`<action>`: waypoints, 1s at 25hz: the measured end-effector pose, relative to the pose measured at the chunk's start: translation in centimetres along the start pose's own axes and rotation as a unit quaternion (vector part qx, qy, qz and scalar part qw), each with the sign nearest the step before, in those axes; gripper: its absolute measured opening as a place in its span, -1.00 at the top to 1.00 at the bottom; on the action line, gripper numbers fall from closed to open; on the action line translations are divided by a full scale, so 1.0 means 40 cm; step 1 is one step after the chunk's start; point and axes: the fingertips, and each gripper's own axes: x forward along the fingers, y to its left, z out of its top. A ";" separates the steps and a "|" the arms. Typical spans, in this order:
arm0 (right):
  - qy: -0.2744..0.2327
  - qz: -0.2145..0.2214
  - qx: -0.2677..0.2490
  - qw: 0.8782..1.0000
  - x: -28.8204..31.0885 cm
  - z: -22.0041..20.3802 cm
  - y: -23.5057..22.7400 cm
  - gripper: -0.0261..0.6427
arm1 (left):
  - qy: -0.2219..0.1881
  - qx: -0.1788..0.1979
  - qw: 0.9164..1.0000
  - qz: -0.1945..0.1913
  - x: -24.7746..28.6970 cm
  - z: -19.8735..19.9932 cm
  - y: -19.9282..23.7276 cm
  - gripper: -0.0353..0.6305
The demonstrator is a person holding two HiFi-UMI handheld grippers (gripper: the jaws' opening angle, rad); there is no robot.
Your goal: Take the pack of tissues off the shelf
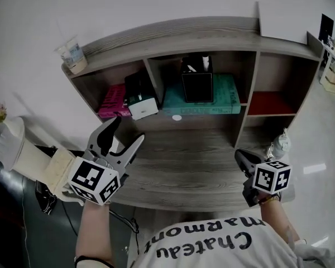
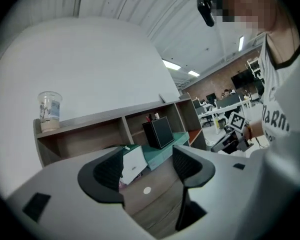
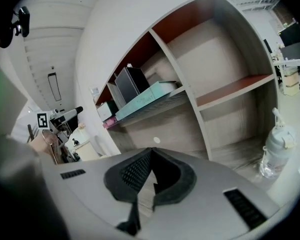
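Observation:
The pack of tissues (image 1: 142, 106), white with a dark green top, stands in the shelf's left compartment next to a black box. My left gripper (image 1: 126, 132) hovers over the desk just in front of and below it, jaws open with nothing between them. Through the left gripper view the pack (image 2: 134, 165) shows behind the left jaw of that gripper (image 2: 147, 166). My right gripper (image 1: 241, 156) is low over the desk's right side, shut and empty. In the right gripper view the pack (image 3: 106, 110) is far off to the left, beyond the closed gripper (image 3: 150, 155).
A teal box (image 1: 223, 96) with a black pen holder (image 1: 197, 80) on it fills the middle compartment. Pink books (image 1: 113, 102) lie left of the pack. A plastic cup (image 1: 72, 53) stands on the shelf top. A clear bottle (image 1: 279, 144) stands on the desk's right.

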 end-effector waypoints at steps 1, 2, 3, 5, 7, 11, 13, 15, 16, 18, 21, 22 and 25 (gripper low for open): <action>-0.007 -0.009 0.007 1.000 -0.006 0.004 -0.003 0.90 | 0.009 0.015 1.000 -0.008 0.013 -0.005 0.005 0.00; -0.015 -0.017 0.015 1.000 -0.012 0.009 -0.005 0.90 | 0.018 0.027 0.999 -0.018 0.027 -0.012 0.009 -0.01; -0.023 -0.025 0.023 0.999 -0.017 0.013 -0.007 0.90 | 0.026 0.037 0.999 -0.030 0.041 -0.019 0.011 -0.01; -0.038 -0.038 0.036 0.998 -0.024 0.021 -0.008 0.90 | 0.032 0.049 0.997 -0.051 0.066 -0.028 0.015 -0.01; -0.048 -0.048 0.043 0.997 -0.020 0.023 -0.003 0.90 | 0.036 0.066 0.995 -0.063 0.083 -0.037 0.025 -0.01; -0.054 -0.065 0.043 0.996 -0.016 0.023 0.015 0.90 | 0.052 0.142 0.986 -0.067 0.113 -0.060 0.056 -0.02; -0.057 -0.078 0.044 0.994 -0.023 0.021 0.013 0.90 | 0.060 0.191 0.978 -0.062 0.131 -0.073 0.072 -0.03; -0.060 -0.091 0.049 0.993 -0.030 0.017 0.005 0.90 | 0.068 0.251 0.964 -0.049 0.145 -0.087 0.089 -0.06; -0.060 -0.097 0.052 0.992 -0.033 0.013 0.002 0.90 | 0.071 0.283 0.955 -0.045 0.150 -0.095 0.093 -0.07; -0.057 -0.106 0.058 0.991 -0.039 0.001 0.001 0.90 | 0.075 0.344 0.935 -0.045 0.159 -0.114 0.092 -0.08; -0.050 -0.121 0.063 0.989 -0.055 -0.023 -0.004 0.90 | 0.074 0.399 0.913 -0.048 0.172 -0.142 0.087 -0.08; -0.048 -0.126 0.064 0.989 -0.060 -0.029 -0.007 0.90 | 0.071 0.407 0.909 -0.047 0.175 -0.146 0.088 -0.08; -0.047 -0.136 0.067 0.987 -0.069 -0.038 -0.015 0.90 | 0.065 0.438 0.896 -0.039 0.183 -0.151 0.095 -0.08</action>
